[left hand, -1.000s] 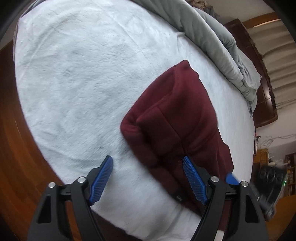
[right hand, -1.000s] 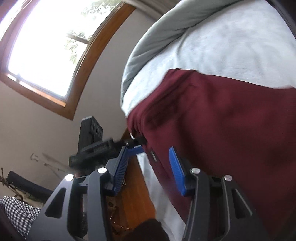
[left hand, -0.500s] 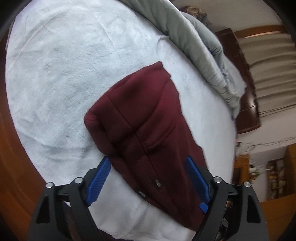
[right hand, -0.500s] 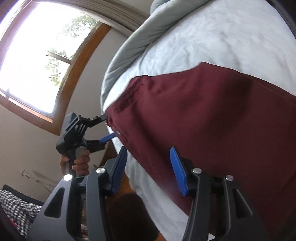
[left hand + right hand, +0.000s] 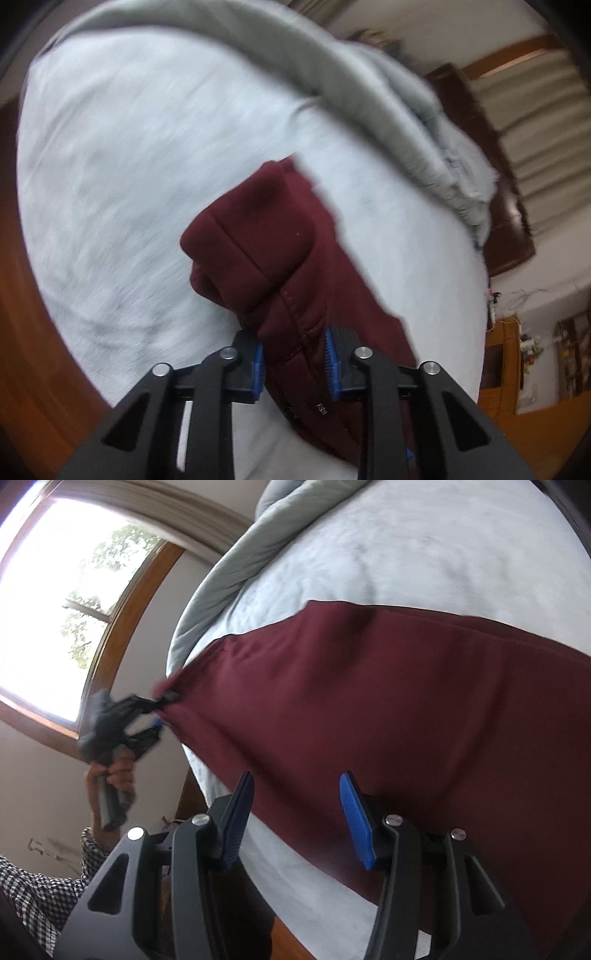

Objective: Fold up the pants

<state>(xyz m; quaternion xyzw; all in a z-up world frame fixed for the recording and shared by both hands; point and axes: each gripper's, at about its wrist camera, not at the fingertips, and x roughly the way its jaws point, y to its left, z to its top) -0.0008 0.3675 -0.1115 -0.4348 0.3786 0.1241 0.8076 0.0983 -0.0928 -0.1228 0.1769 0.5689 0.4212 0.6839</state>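
Now that your left tongs (image 5: 293,363), wide apart a second ago, are closing on the near end of the maroon pants (image 5: 280,258) on the bed (image 5: 122,166), that end lifts. Your right tongs (image 5: 295,812) stand apart over the cloth, gripping nothing; folding can begin.
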